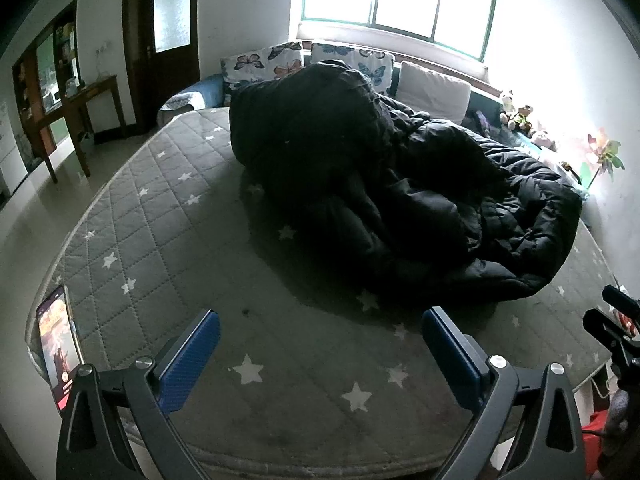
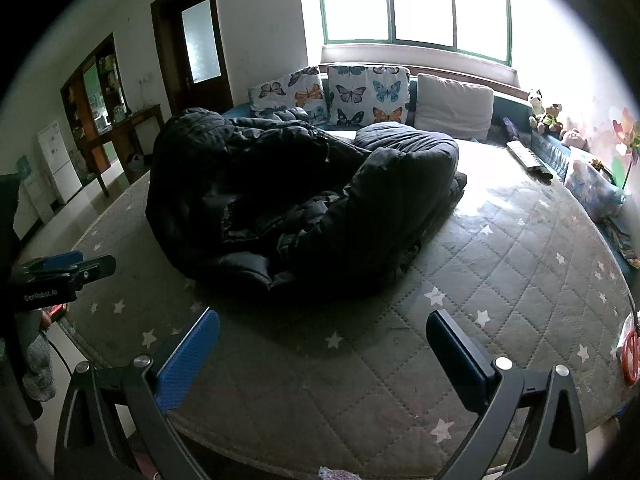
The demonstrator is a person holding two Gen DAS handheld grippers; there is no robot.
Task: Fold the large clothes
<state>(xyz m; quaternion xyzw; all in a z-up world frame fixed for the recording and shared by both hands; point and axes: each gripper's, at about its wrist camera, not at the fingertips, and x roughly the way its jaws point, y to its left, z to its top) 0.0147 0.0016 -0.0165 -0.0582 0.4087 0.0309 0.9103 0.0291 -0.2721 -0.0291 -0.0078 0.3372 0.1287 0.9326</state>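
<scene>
A crumpled black padded coat (image 1: 384,184) is seen heaped mid-bed, ahead of both tools; left tool (image 1: 320,356) and right tool (image 2: 322,356) are held spread, empty.

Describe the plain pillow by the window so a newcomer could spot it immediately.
Start at the big bright window and drop to the row of cushions leaning under its sill at the head of the bed. The plain pillow is the right-hand one, next to two butterfly-print cushions; it alone is solid off-white with no pattern.
</scene>
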